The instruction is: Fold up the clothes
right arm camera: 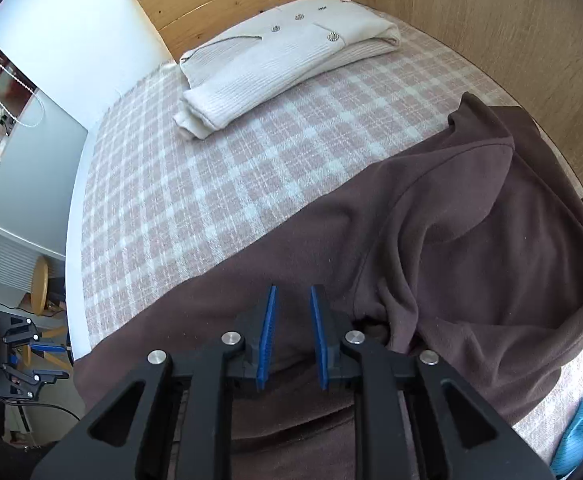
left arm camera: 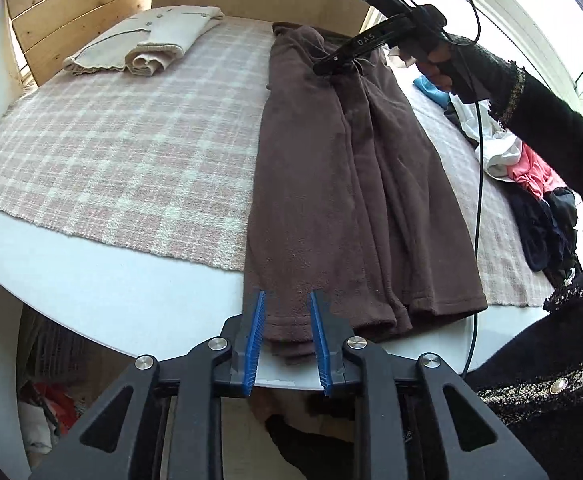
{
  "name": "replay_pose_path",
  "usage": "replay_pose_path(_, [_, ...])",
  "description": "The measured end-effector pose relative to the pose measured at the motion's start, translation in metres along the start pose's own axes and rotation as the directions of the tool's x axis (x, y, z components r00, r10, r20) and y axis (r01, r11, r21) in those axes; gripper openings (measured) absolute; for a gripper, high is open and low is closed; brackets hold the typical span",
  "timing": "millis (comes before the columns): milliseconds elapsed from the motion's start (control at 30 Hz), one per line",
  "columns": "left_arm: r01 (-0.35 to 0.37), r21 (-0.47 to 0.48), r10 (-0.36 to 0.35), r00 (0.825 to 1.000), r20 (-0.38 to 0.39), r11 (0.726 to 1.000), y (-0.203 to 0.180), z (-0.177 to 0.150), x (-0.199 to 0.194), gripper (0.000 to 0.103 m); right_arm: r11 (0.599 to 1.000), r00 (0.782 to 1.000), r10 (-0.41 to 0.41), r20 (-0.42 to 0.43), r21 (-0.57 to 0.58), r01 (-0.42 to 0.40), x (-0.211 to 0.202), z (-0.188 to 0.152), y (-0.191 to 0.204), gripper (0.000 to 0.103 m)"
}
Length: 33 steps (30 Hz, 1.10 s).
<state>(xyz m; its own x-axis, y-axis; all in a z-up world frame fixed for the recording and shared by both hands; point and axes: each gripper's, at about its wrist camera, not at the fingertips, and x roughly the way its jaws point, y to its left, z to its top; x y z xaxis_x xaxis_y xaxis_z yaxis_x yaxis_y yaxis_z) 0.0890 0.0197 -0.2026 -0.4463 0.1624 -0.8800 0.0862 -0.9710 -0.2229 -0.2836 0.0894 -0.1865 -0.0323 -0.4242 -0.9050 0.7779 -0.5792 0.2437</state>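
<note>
A long brown fleece garment [left arm camera: 331, 200] lies stretched out across the plaid cloth [left arm camera: 111, 140], with its hem at the near table edge. My left gripper [left arm camera: 287, 294] hovers over that hem, its blue pads apart and not pressing the fabric. At the far end, a hand in a black sleeve holds my right gripper [left arm camera: 321, 67] just above the collar end. In the right wrist view the right gripper [right arm camera: 292, 288] is open over the rumpled brown garment [right arm camera: 451, 260], with nothing clamped.
A folded cream cardigan [left arm camera: 151, 40] [right arm camera: 283, 60] sits at the far left of the plaid cloth [right arm camera: 191, 200]. Loose clothes [left arm camera: 531, 184] are piled at the right, with a blue item [left arm camera: 431, 90] beside them. The white table rim [left arm camera: 111, 288] runs along the near side. Wooden panels stand behind.
</note>
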Motion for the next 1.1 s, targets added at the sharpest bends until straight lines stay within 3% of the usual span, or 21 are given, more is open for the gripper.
replay_pose_path(133, [-0.033,0.069,0.036,0.998,-0.049,0.997,0.012,-0.01,0.005,0.031,0.998,0.998,-0.063,-0.012,-0.03,0.063,0.006,0.006,0.0,0.029])
replay_pose_path(433, [0.027,0.157,-0.014,0.997,-0.082,0.987,0.013,-0.018,0.021,0.031,0.998,0.999,-0.044,-0.019,0.043,0.045,0.019,0.007,-0.021,0.029])
replay_pose_path(500, [0.055,0.138,-0.045,0.997,-0.068,0.989,0.017,-0.014,0.023,0.027,0.997,0.999,-0.049,-0.009,0.062,0.049,0.02,0.011,-0.025,0.033])
replay_pose_path(533, [0.079,0.124,-0.071,0.995,-0.066,0.989,0.019,-0.013,0.024,0.005,0.996,0.999,-0.051,-0.004,0.072,0.051,0.021,0.013,-0.028,0.036])
replay_pose_path(733, [0.137,0.126,-0.13,0.99,-0.059,0.983,0.013,-0.009,0.008,0.003,0.988,1.0,-0.013,0.005,0.155,0.012,0.032,0.019,-0.045,0.037])
replay_pose_path(867, [0.188,0.032,-0.188,0.982,0.009,0.982,0.026,-0.014,-0.023,0.003,0.993,0.999,-0.026,-0.048,0.11,0.031,0.032,0.018,-0.04,0.037])
replay_pose_path(1033, [0.156,-0.003,-0.156,0.986,-0.052,0.988,0.027,-0.023,0.013,0.003,0.985,0.993,0.037,0.108,0.163,-0.055,-0.014,0.027,-0.05,0.037])
replay_pose_path(1100, [0.149,0.001,-0.149,0.987,-0.059,0.989,0.026,-0.023,0.017,0.003,0.984,0.989,-0.023,0.143,0.177,-0.002,-0.014,0.037,-0.059,0.037])
